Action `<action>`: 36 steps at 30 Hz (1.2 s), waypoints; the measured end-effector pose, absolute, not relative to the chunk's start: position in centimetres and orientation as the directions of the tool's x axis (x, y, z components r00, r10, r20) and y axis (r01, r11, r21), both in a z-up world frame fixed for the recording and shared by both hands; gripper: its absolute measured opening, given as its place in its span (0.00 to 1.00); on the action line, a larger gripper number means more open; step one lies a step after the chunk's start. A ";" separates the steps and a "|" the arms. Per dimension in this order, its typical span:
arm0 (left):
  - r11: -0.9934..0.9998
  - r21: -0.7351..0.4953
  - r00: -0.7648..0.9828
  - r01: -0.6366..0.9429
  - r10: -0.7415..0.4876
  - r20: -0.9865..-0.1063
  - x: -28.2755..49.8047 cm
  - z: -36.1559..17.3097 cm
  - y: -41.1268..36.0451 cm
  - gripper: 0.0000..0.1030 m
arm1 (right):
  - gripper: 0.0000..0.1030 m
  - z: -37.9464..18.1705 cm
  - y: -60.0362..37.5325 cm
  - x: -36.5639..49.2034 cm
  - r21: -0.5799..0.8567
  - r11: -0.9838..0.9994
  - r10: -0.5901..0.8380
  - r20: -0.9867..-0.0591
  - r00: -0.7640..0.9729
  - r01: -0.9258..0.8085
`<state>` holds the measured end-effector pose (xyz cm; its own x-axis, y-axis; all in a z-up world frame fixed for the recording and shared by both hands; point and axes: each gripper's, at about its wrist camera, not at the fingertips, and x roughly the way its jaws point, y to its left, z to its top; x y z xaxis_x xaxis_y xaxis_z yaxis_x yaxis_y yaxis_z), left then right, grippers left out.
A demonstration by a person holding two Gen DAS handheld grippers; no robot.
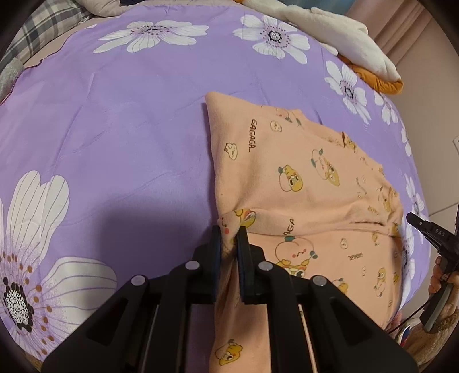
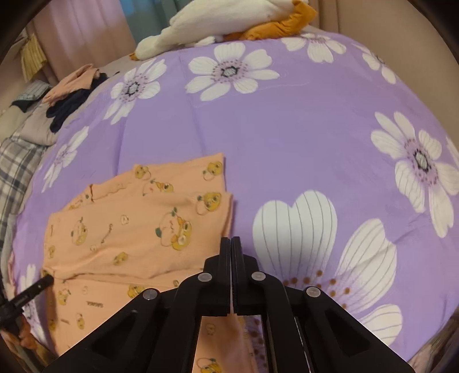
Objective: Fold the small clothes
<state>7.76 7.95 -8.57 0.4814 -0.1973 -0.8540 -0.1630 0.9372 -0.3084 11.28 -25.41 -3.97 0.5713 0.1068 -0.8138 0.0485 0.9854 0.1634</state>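
The left claw [image 1: 229,229] is clenched on a fold at the near left corner of the peach-orange cotton garment printed with yellow cartoon ducks [image 1: 301,183]; the fabric is pinched between its two black pads and bunches up there. The right claw [image 2: 231,239] is pressed fully together, its pads touching each other with no gap. It stands at the right edge of the same garment [image 2: 137,229], but from the right wrist view I cannot tell if any cloth is caught between the pads.

The largest thing is the purple bedsheet with big white flowers [image 1: 114,129], which covers the bed. The garment lies on it, partly folded, with one layer over another, and its lower part hangs toward the near edge of the bed. At the far edge of the bed there is a white and orange plush toy [image 2: 218,20]. In the right wrist view, a small pile of peach and dark clothes [image 2: 71,91] lies at the far left, well apart from the garment.
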 end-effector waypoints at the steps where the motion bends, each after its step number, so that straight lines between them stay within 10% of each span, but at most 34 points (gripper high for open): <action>1: 0.937 -0.308 0.479 -0.164 -0.198 -0.855 7.8 -8.7 8.0 0.11 | 0.02 -4.3 -25.6 11.3 0.190 0.980 0.129 -0.818 0.560 0.052; 16: 0.931 -0.327 0.475 -0.163 -0.216 -0.853 6.5 -8.7 8.4 0.14 | 0.03 -4.6 -25.9 10.6 0.281 0.957 0.203 -0.822 0.533 0.068; 22: 0.916 -0.359 0.477 -0.180 -0.238 -0.846 6.1 -9.1 8.6 0.13 | 0.33 -5.3 -25.9 11.0 0.299 0.950 0.215 -0.831 0.513 0.087; 27: 0.910 -0.369 0.478 -0.190 -0.243 -0.844 6.1 -9.2 8.6 0.11 | 0.31 -5.9 -25.6 11.6 0.332 0.940 0.254 -0.828 0.499 0.074; 30: 0.912 -0.363 0.479 -0.191 -0.236 -0.846 6.0 -9.2 8.5 0.11 | 0.06 -5.6 -25.1 11.8 0.282 0.957 0.209 -0.831 0.516 0.068; 36: 0.908 -0.366 0.473 -0.201 -0.238 -0.849 6.2 -9.3 8.7 0.12 | 0.06 -4.0 -25.1 11.0 0.251 0.967 0.180 -0.803 0.569 0.048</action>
